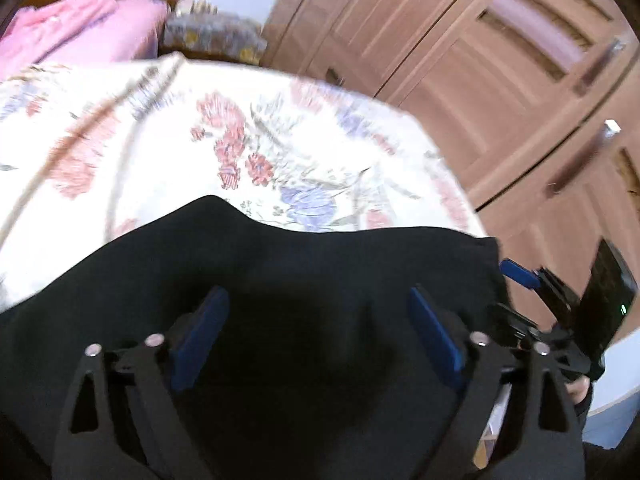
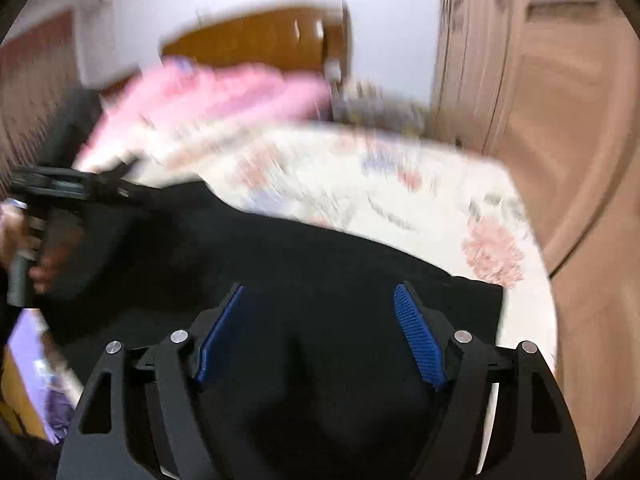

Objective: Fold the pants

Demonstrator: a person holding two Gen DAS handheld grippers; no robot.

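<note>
Black pants (image 1: 280, 264) lie on a floral bedsheet (image 1: 168, 140), filling the near part of both views; they also show in the right wrist view (image 2: 304, 264). My left gripper (image 1: 318, 300) is open, its blue pads spread above the black cloth, holding nothing. My right gripper (image 2: 320, 298) is open too, over the pants near their right edge. The right gripper's tip shows at the pants' right edge in the left wrist view (image 1: 520, 274). The left gripper and the hand holding it show at the left in the right wrist view (image 2: 60, 188). Both views are blurred.
Pink bedding (image 1: 80, 28) lies at the head of the bed by a wooden headboard (image 2: 256, 40). A patterned cushion (image 1: 212, 36) sits beside it. Wooden wardrobe doors (image 1: 500, 80) stand close along the bed's right side.
</note>
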